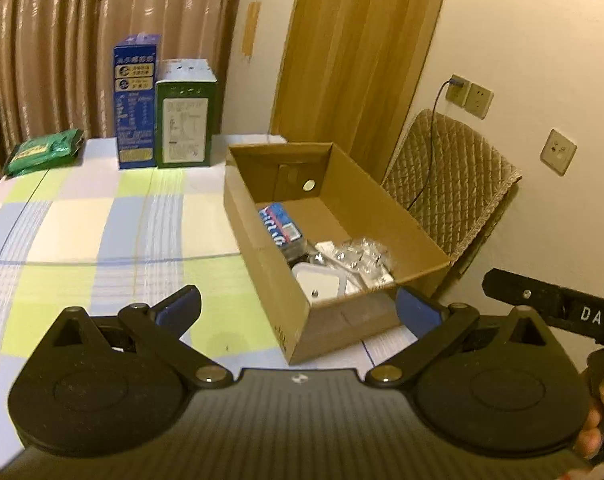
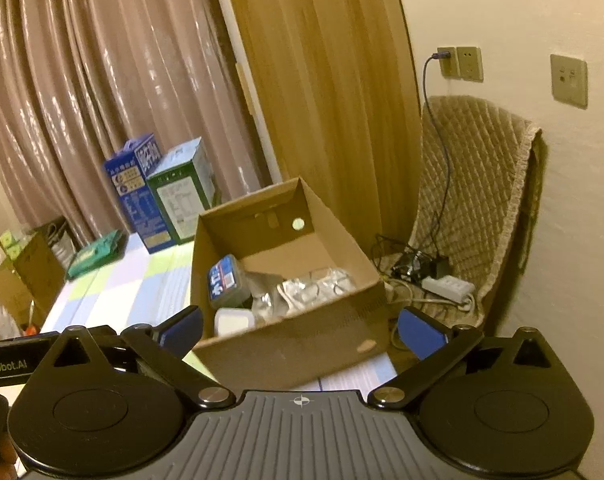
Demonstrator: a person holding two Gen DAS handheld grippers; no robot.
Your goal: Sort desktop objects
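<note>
Brown corrugated cardboard box (image 1: 333,240), open-topped, on the right part of a table under a checked cloth of pale green, blue and white (image 1: 82,232). Inside, gathered toward the near wall: a blue-labelled rectangular tin (image 1: 281,229), a white rounded plastic case (image 1: 317,285) and crumpled clear plastic packets (image 1: 357,258), apparently already sorted in.

Left gripper (image 1: 298,306) hovering low over the cloth just short of the box's near corner, blue-padded fingers (image 1: 180,307) spread wide apart, holding nothing. Right gripper (image 2: 302,330) alongside, aimed at the same box, fingers equally wide apart and empty, as though poised between picks.

Still out on the cloth, well apart from the box: a flat green foil packet (image 1: 42,152) at the far left, and a tall blue carton (image 1: 136,104) touching a shorter green and white carton (image 1: 186,116), both upright against the far edge before beige curtains (image 1: 82,40). Probably next to sort.
</note>
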